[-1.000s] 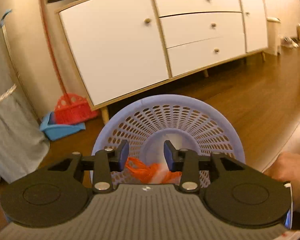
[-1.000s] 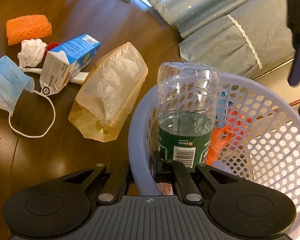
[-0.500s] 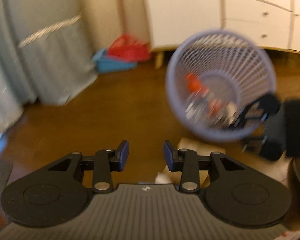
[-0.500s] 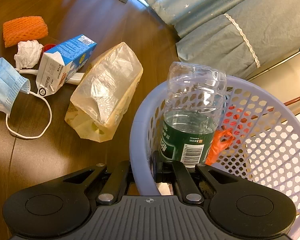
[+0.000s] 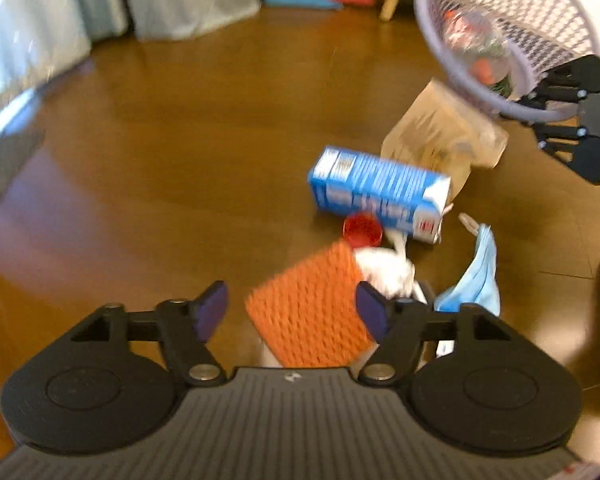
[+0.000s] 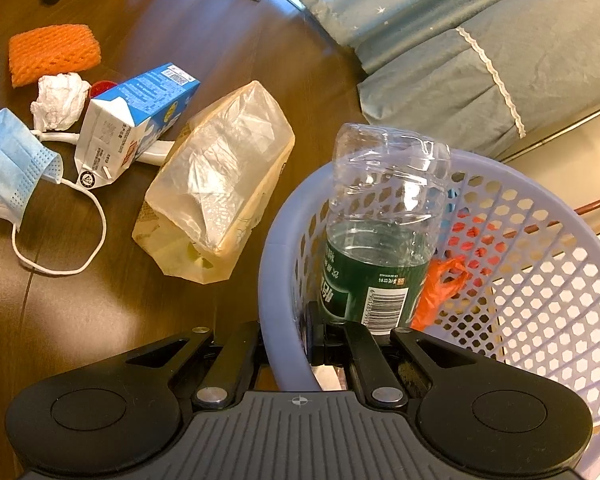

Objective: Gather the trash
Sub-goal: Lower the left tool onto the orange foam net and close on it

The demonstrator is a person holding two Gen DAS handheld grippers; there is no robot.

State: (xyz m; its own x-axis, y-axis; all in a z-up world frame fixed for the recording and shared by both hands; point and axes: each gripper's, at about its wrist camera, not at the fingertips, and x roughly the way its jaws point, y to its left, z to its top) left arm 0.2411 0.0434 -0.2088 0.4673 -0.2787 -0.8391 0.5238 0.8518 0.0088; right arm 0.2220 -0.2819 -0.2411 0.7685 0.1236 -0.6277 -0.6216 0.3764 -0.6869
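Pinching the basket [image 6: 500,216] rim, the right tongs [image 6: 286,344] are holding it; left tongs [image 5: 292,308] are spreading around the orange foam net [image 5: 308,312]; bottle [image 6: 380,248] label is unreadable

Warm, dim indoor light. Left view smeared by motion blur, sharpest at the fingers [image 5: 210,310], softest beyond them. Right view crisp, with pale glare on the floor [image 6: 48,312] left of the fingers. Strong fisheye bending at all edges.
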